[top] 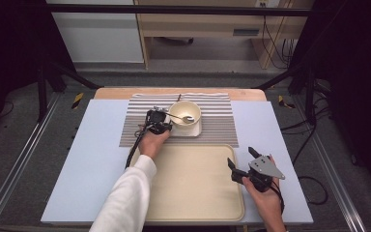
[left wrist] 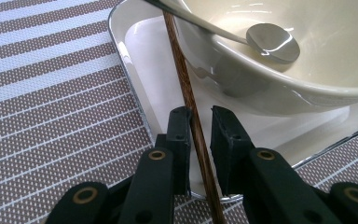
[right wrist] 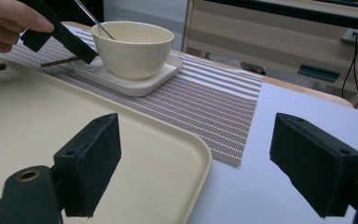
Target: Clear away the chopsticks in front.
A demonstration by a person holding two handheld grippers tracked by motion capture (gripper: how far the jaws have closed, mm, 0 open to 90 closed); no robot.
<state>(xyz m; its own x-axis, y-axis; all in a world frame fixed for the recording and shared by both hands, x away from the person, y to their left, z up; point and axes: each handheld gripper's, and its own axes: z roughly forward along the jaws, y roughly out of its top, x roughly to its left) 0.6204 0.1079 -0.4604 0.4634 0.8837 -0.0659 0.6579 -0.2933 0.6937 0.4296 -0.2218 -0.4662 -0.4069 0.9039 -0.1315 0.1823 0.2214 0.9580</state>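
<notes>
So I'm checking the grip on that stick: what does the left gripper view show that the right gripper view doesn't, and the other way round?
Left gripper view: the spoon's bowl inside the bowl, and the brown stick between the left hand-held gripper pads, a slight gap showing.
Right gripper view: the beige tray, the blue table, the open right hand-held gripper.
Both: bowl, white plate, striped mat, stick.

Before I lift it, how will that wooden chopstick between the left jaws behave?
The wooden chopstick looks thin, straight and rigid, so it is probably light and won't flex. It lies on the white plate beside the bowl; round and smooth, it may roll or pivot in the left gripper if gripped off-centre.
</notes>
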